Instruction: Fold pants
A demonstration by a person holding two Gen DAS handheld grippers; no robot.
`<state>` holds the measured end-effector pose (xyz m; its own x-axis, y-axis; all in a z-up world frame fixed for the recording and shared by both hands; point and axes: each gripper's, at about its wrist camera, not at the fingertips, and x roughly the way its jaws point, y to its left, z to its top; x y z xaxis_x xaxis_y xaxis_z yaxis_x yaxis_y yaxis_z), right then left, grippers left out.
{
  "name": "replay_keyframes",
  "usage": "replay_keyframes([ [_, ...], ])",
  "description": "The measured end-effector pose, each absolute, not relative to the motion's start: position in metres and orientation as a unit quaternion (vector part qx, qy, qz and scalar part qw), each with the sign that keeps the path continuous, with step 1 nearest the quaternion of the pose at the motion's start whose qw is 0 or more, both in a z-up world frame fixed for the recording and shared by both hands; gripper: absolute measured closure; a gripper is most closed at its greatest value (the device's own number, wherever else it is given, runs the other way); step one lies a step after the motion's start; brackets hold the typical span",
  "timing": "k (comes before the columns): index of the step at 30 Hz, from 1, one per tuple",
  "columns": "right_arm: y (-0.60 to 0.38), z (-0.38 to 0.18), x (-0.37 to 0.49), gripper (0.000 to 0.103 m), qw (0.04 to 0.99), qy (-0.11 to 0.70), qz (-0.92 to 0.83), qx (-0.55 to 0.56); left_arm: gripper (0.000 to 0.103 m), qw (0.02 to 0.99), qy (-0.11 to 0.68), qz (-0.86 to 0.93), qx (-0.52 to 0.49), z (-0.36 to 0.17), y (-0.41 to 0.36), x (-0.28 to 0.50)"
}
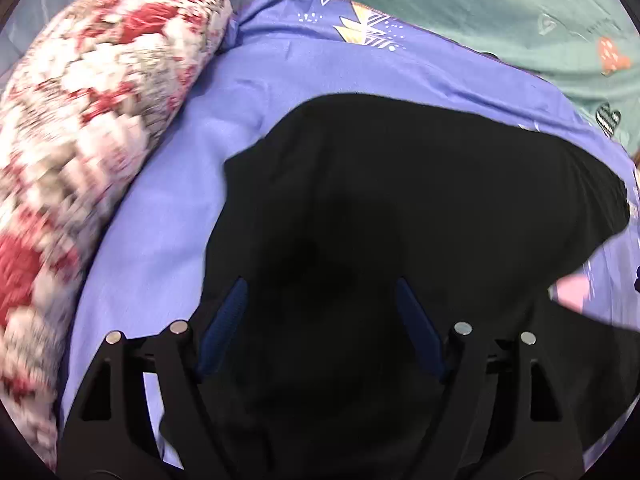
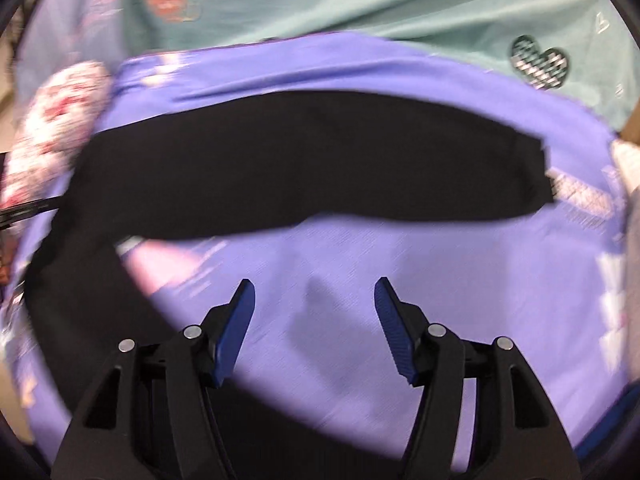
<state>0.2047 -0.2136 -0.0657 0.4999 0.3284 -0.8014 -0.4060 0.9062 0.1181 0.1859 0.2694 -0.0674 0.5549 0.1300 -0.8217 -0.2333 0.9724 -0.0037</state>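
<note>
With both grippers wide and holding nothing, the left gripper over the black pants on the purple sheet and the right gripper over bare sheet nearer than them, grip both layers at an edge before folding.

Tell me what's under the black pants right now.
The black pants lie on a purple sheet, which shows all round them. Whatever sits directly beneath the dark fabric is covered, so nothing else can be confirmed there.

R tongs open, empty, over purple sheet; black pants beyond.
</note>
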Motion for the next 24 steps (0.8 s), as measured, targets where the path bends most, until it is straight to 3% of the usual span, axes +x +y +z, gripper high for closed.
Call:
replay_keyframes([
  [3,-0.203,-0.068,0.187,0.041,0.876,0.429,0.210,-0.062,0.025,0.883,0.456,0.108,-0.039,-0.067,0.252,0.155],
  [7,-0.177,-0.079,0.185,0.041,0.854,0.456,0.244,0.048,0.024,0.882,0.458,0.086,-0.069,-0.074,0.226,0.130],
  [12,-0.127,-0.096,0.167,0.041,0.806,0.515,0.291,-0.002,0.020,0.863,0.488,0.083,-0.103,-0.104,0.214,0.116],
  [17,-0.175,-0.102,0.164,0.041,0.818,0.527,0.232,-0.013,0.020,0.857,0.504,0.078,-0.072,-0.117,0.222,0.109],
  [24,-0.241,-0.096,0.167,0.040,0.849,0.520,0.068,-0.063,0.020,0.861,0.500,0.066,-0.061,-0.091,0.249,0.109],
])
